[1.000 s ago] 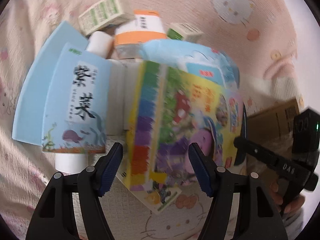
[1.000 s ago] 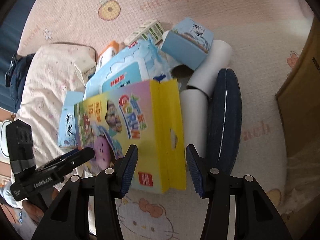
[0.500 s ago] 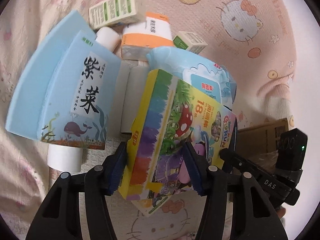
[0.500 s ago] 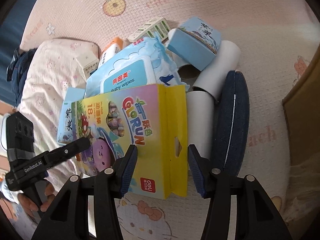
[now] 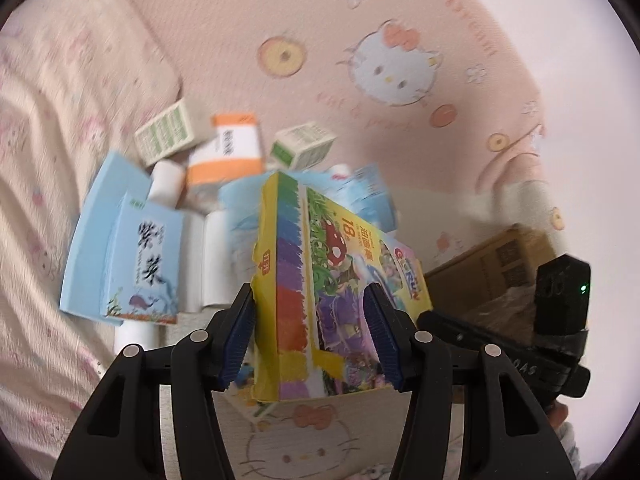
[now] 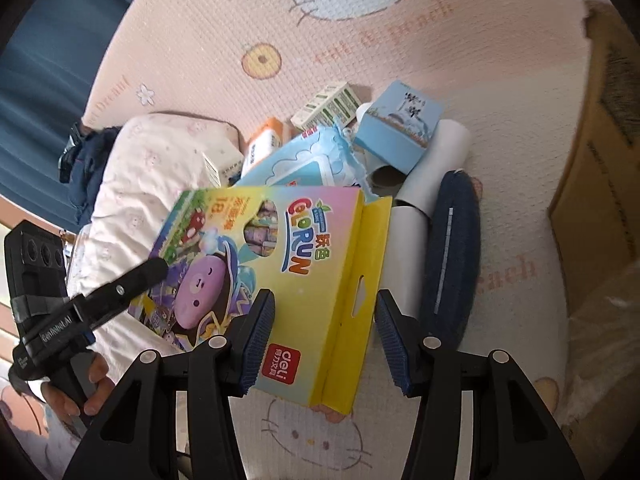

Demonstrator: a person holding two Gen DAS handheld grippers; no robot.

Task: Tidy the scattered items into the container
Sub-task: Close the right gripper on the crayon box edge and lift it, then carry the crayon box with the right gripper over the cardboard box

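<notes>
A colourful crayon box (image 5: 320, 280) with a yellow hanging tab (image 6: 356, 280) is tilted up off the pink mat. My left gripper (image 5: 310, 300) is shut on its near end, pads against both sides. In the right wrist view one of the left fingers (image 6: 132, 284) lies across the box's picture face. My right gripper (image 6: 324, 300) straddles the yellow tab end with its jaws open; a thin gap shows at the right pad. The brown cardboard container (image 6: 592, 160) stands at the right edge, also seen as the carton (image 5: 492, 264) behind the right gripper.
Behind the crayon box lies a heap: a blue seaweed box (image 5: 140, 264), a wipes pack (image 6: 304, 160), an orange-and-white pack (image 5: 228, 152), two green-and-white cartons (image 5: 168, 136), white rolls (image 6: 436, 164) and a dark blue oval case (image 6: 452, 252). A pink pillow (image 5: 60, 160) lies left.
My left gripper closed on the crayon box and rose with it, lifting that end off the mat. The right gripper shifted slightly and stays astride the yellow tab.
</notes>
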